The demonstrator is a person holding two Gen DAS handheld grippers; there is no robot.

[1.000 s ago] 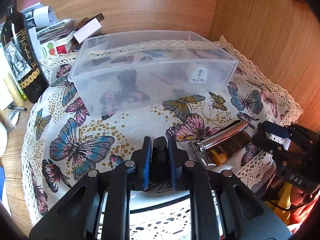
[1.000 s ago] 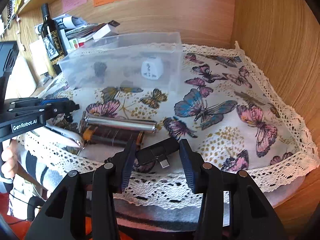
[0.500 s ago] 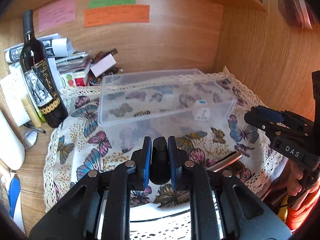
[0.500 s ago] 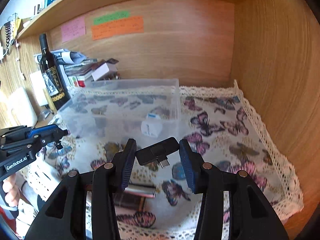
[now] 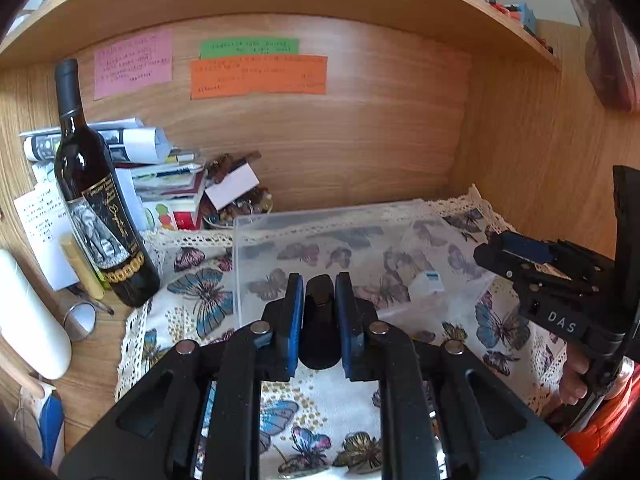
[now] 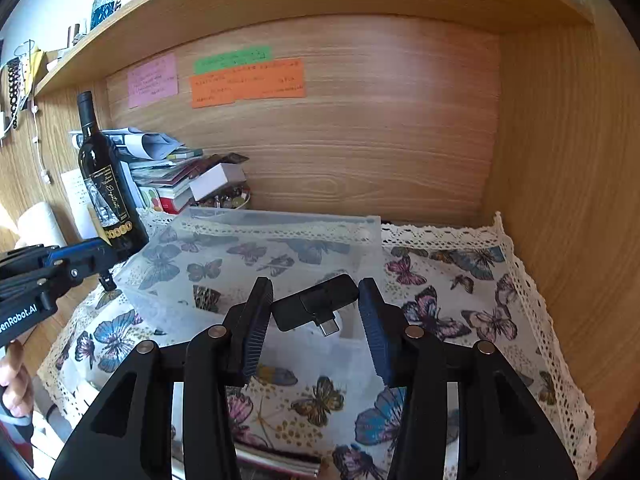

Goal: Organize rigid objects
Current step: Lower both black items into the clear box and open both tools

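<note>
A clear plastic box (image 5: 340, 240) stands on the butterfly cloth (image 5: 192, 292); a white cube adapter (image 5: 426, 282) lies inside it. My left gripper (image 5: 319, 312) is shut on a small black rounded object (image 5: 319, 320), held above the cloth in front of the box. My right gripper (image 6: 316, 316) is shut on a black USB-C adapter (image 6: 316, 306), held above the box's (image 6: 260, 256) near side. The right gripper also shows at the right of the left wrist view (image 5: 516, 252), and the left gripper at the left of the right wrist view (image 6: 80, 256).
A dark wine bottle (image 5: 96, 200) stands left of the cloth, with stacked books and papers (image 5: 168, 176) behind it. Wooden walls close the back and right (image 6: 560, 200). A white roll (image 5: 28, 320) lies at far left. A shelf runs overhead.
Both grippers have risen from the cloth's front edge and moved toward the box, each holding its object. The silver tube and lighter have dropped out of view.
</note>
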